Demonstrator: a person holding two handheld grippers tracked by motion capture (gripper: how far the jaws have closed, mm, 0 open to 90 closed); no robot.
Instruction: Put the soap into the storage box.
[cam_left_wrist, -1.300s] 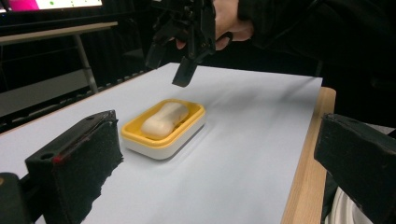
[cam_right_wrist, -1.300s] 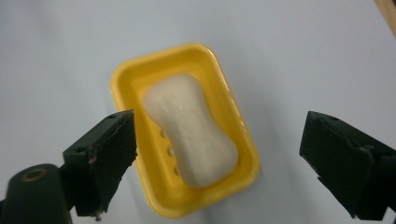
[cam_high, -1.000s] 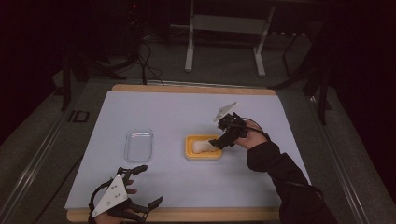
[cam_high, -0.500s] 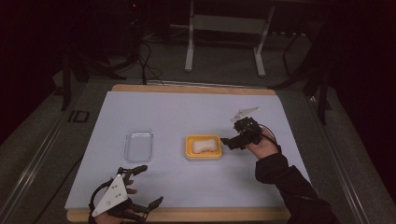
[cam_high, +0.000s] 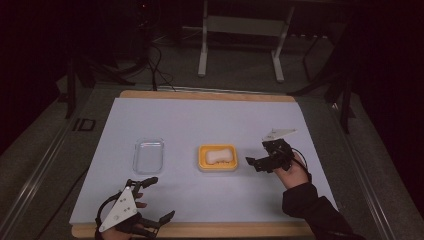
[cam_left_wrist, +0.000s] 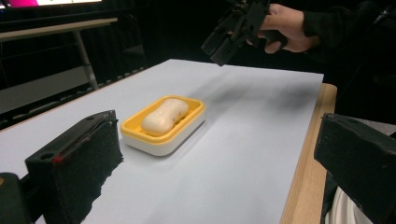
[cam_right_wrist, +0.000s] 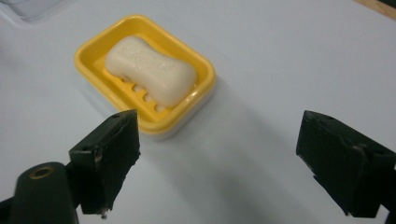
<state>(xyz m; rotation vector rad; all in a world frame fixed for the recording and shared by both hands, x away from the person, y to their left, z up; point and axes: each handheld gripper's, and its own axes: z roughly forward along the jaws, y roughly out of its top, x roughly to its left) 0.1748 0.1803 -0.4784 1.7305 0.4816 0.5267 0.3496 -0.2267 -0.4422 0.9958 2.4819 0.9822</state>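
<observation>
The soap (cam_right_wrist: 150, 70) carries raised lettering across its top in the right gripper view, but it is too soft to read. It lies in the yellow dish (cam_right_wrist: 201, 70), whose slotted floor shows beside the bar at about 5 o'clock of it. In the high view the dish (cam_high: 204, 158) sits near the middle of the white mat (cam_high: 200, 120), with a clear lid (cam_high: 149, 155) well apart at its 9 o'clock. On the dark floor strip at 9 o'clock of the table, a marking reads roughly "ID" (cam_high: 83, 124); nothing else there is legible.

Right gripper (cam_high: 257, 162) hovers just beside the dish at its 3 o'clock, jaws spread wide and holding nothing; its own view looks down between the 2 black jaws at the dish. Left gripper (cam_high: 156, 200) sits at the table's near edge, about 7 o'clock from the dish, jaws also wide apart and empty. Its lower jaw overhangs the wooden table edge (cam_high: 225, 229).

In the left gripper view, the right hand (cam_left_wrist: 287, 25) is cut off by the top edge, and the background beyond the table is too dark to make out. A white curved thing at the bottom right corner is cut off and I cannot tell what it is.
</observation>
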